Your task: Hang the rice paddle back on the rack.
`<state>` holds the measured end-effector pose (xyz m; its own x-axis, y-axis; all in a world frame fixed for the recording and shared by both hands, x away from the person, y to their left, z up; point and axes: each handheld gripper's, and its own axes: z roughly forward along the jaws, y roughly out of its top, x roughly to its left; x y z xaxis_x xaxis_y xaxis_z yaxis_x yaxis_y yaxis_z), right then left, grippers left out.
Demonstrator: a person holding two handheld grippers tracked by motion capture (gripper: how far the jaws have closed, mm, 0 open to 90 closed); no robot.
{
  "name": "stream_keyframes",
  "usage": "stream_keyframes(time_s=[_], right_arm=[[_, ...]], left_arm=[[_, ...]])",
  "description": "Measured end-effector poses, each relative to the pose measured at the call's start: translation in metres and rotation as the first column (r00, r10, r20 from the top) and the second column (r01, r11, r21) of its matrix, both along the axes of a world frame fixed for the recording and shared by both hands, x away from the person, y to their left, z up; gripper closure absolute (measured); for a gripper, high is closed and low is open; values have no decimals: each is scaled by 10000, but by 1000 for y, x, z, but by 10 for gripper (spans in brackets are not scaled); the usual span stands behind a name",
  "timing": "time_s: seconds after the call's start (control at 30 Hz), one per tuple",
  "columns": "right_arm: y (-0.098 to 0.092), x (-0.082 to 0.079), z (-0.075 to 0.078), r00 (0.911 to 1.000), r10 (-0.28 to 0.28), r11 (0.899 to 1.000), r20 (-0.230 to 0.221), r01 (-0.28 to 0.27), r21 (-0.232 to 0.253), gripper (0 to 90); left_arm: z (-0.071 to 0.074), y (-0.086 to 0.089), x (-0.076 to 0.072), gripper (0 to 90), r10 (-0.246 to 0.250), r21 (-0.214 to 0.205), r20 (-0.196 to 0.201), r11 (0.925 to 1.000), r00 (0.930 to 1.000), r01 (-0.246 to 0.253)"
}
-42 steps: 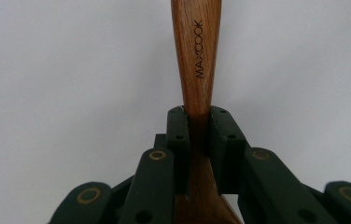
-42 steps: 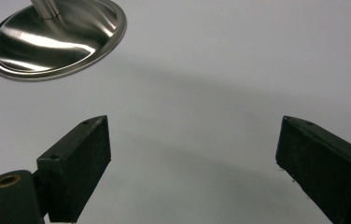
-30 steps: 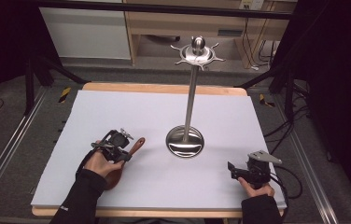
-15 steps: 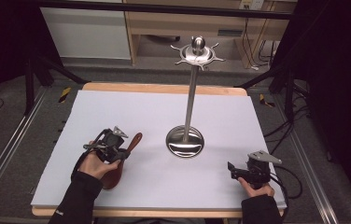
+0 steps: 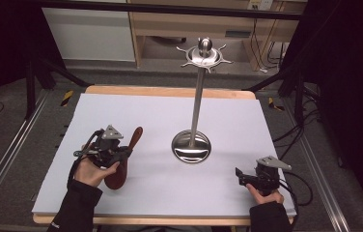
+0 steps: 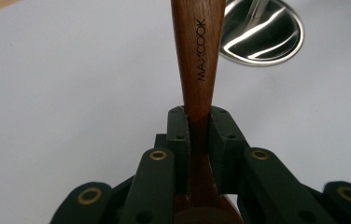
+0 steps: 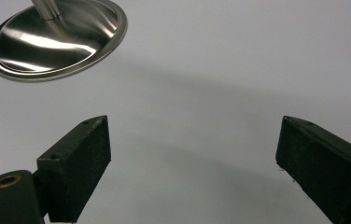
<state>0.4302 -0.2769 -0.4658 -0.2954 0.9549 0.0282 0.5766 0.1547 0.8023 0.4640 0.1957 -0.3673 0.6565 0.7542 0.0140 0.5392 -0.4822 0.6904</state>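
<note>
Two grippers work over a white sheet [image 5: 160, 121] that covers most of the wooden table [image 5: 170, 90]. Near the sheet's middle stands a steel utensil stand [image 5: 197, 106]: a round, mirror-bright base, a slim upright pole, and at the top a ring of hooks under a ball knob. The base also shows at the upper right of the left gripper view and at the upper left of the right gripper view.

At the sheet's left, the left gripper [image 5: 121, 153] has its jaws pressed onto the neck of a dark wooden spoon [image 5: 121, 164]. In the left gripper view the pads pinch the handle from both sides, and the handle, printed MAXCOOK, runs away from the camera toward the stand's base. From above, the handle tip points toward the stand and the bowl sits by the person's hand; whether the bowl touches the sheet is hard to tell.

Near the sheet's right corner, the right gripper [image 7: 192, 154] has its jaws spread wide, with bare sheet between them, well apart from the stand.
</note>
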Motion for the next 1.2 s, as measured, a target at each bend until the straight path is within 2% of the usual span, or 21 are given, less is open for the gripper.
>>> stream_keyframes(time_s=[0.17, 0.27, 0.47, 0.7, 0.77, 0.93, 1.03, 1.2], right_arm=[[0, 0, 0, 10000, 8, 10000, 13, -8, -10, 106], [0, 0, 0, 10000, 1, 10000, 15, -1, -12, 106], [0, 0, 0, 10000, 4, 10000, 9, -4, -22, 106], [1, 0, 0, 10000, -21, 10000, -75, 22, 28, 105], [1, 0, 0, 9999, -56, 9999, -88, 57, 132, 106], [1, 0, 0, 10000, -6, 10000, -61, 6, 40, 105], [1, 0, 0, 10000, -10, 10000, -68, 10, 58, 105], [1, 0, 0, 10000, -10, 10000, -58, 10, 37, 106]], left_arm=[[8, 0, -6, 788, 127, -692, 678, 9976, 9976, -80], [11, 1, -11, 787, 182, -1203, 1050, 9927, 9943, -55], [14, 3, -15, 786, 601, -2260, 1647, 9739, 9845, -216], [17, 0, -18, 785, 833, -3033, 2240, 9528, 9710, -118], [19, -1, -18, 785, 892, -3215, 2474, 9469, 9648, -51], [25, -5, -17, 785, 846, -3478, 2676, 9374, 9598, 144], [31, -7, -15, 785, 739, -3513, 2757, 9358, 9584, 289], [41, -13, -12, 785, 679, -3422, 2962, 9388, 9527, 395]])
